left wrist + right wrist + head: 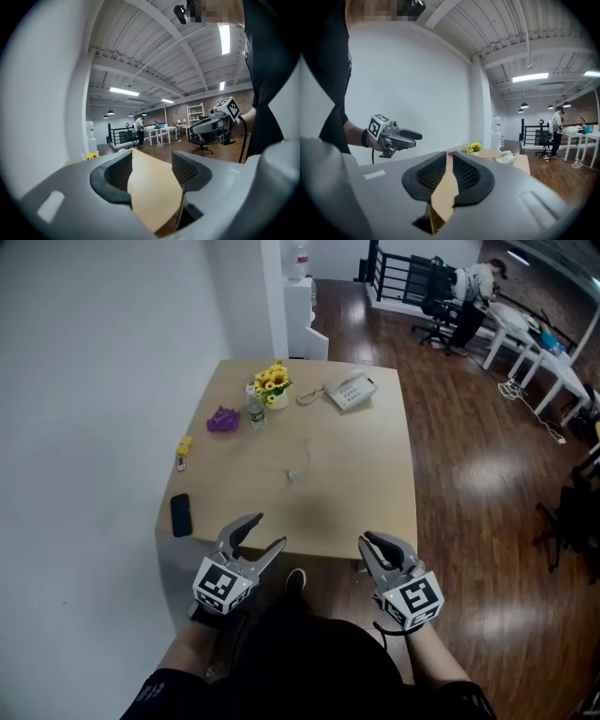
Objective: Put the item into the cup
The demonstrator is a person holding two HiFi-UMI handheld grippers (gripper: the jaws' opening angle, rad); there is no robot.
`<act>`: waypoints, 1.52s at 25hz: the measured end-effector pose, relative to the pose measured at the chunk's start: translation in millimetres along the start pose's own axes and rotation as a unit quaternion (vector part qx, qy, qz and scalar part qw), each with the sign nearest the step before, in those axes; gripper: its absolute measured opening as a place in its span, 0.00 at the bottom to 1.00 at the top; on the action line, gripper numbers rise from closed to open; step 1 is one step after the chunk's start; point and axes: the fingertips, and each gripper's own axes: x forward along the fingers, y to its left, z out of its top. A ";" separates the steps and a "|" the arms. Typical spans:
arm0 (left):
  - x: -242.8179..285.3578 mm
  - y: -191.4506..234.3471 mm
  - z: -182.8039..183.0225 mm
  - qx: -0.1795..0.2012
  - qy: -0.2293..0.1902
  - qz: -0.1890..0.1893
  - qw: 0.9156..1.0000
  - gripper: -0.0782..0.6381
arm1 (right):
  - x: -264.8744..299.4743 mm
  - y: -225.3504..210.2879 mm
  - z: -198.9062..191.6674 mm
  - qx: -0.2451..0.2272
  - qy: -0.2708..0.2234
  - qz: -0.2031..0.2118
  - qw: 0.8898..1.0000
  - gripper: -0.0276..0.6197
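- The left tongs point(268, 532) stand wide apart with nothing between them; only the bare table point(361, 488) shows through the gap.
- The right tongs point(369, 542) are drawn together to a thin slit and hold nothing.
- Both tongs hover side by side at the near edge of the table, well apart from everything on it and pointing slightly downward.
- A small purple thing point(223, 420) lies at the far left of the table, just beside a little bottle point(255, 413) and a pot of yellow flowers point(272, 382).
- A small yellow thing point(185, 444) lies nearer, close to the left edge.
- A faint see-through thing point(298, 472), perhaps the cup, stands near the middle of the table; it is too dim to tell for sure.
- A white telephone point(352, 391) sits at the far side, right of the flowers.
- A flat black thing point(181, 515) lies at the near left edge.
- Farther off, a person point(476, 289) bends over a white desk on the wooden floor.
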 end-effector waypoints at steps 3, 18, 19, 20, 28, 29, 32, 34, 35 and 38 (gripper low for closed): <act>22.1 23.2 -13.2 -0.002 0.019 -0.009 1.000 0.47 | 22.0 -9.0 -1.0 -0.003 0.006 -0.001 1.000 0.13; 164.2 139.1 -165.9 -0.014 0.167 -0.066 0.984 0.44 | 145.6 -65.7 -35.6 0.043 0.079 -0.026 0.996 0.14; 173.1 143.7 -178.5 -0.012 0.179 -0.070 0.981 0.44 | 152.4 -67.9 -36.9 0.045 0.082 -0.025 0.995 0.14; 181.7 148.8 -190.8 -0.010 0.190 -0.072 0.979 0.43 | 158.7 -70.1 -38.0 0.047 0.084 -0.025 0.995 0.14; 235.5 166.9 -272.9 -0.009 0.285 -0.106 0.953 0.38 | 200.9 -85.4 -48.9 0.055 0.110 -0.022 0.992 0.14; 240.0 166.5 -277.3 -0.006 0.291 -0.111 0.950 0.38 | 205.4 -88.1 -52.5 0.056 0.114 -0.022 0.992 0.14; 251.3 165.8 -287.6 -0.005 0.304 -0.120 0.945 0.37 | 219.2 -96.6 -69.4 0.056 0.130 -0.024 0.990 0.14; 255.4 165.9 -293.7 -0.007 0.310 -0.126 0.942 0.35 | 229.0 -100.2 -82.9 0.059 0.145 -0.025 0.987 0.15; 256.7 165.8 -296.4 -0.008 0.312 -0.128 0.941 0.34 | 233.3 -101.4 -89.2 0.062 0.152 -0.026 0.986 0.15; 260.7 166.7 -302.9 -0.005 0.317 -0.129 0.940 0.24 | 244.0 -104.5 -102.0 0.070 0.168 -0.027 0.983 0.17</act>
